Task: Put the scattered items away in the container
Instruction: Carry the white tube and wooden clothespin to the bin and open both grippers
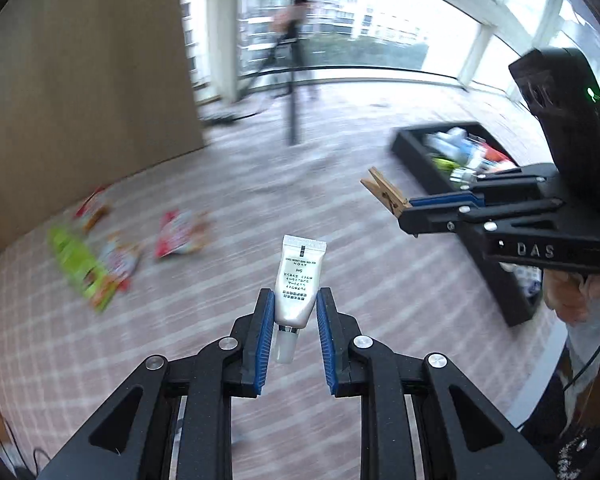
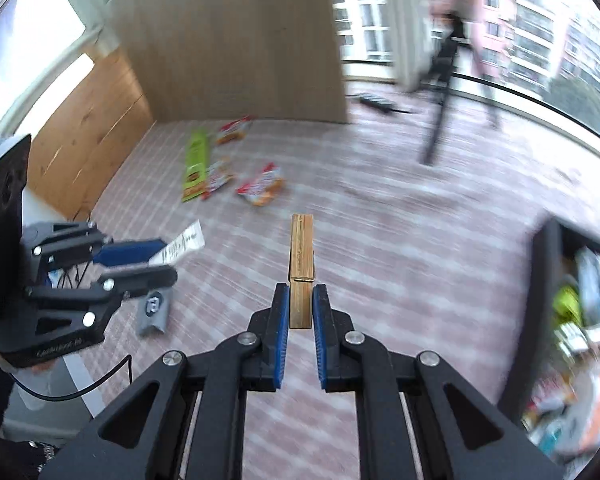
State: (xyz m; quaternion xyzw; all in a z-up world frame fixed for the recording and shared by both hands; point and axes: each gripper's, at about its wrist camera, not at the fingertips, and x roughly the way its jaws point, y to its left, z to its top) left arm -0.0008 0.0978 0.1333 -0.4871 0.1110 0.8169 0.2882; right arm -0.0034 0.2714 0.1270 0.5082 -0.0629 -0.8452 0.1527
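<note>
My left gripper point(image 1: 295, 300) is shut on a small white cosmetic tube point(image 1: 298, 280), crimped end forward, cap toward me. My right gripper point(image 2: 301, 294) is shut on a wooden clothespin point(image 2: 301, 268) that sticks out ahead of the pads. Both are held above the plaid cloth. The right gripper point(image 1: 406, 210) with its clothespin point(image 1: 384, 194) shows at the right of the left wrist view, in front of the black container point(image 1: 416, 160), which holds several items. In the right wrist view the left gripper point(image 2: 162, 262) with the tube point(image 2: 184, 246) is at the left, the container point(image 2: 540, 280) at the right edge.
Several snack packets point(image 2: 260, 188) and a green packet point(image 2: 196, 168) lie on the cloth near a wooden panel point(image 2: 228, 40). A grey item point(image 2: 154, 314) lies under the left gripper. A tripod point(image 1: 292, 92) stands by the windows. A person's hand point(image 1: 572, 296) holds the right gripper.
</note>
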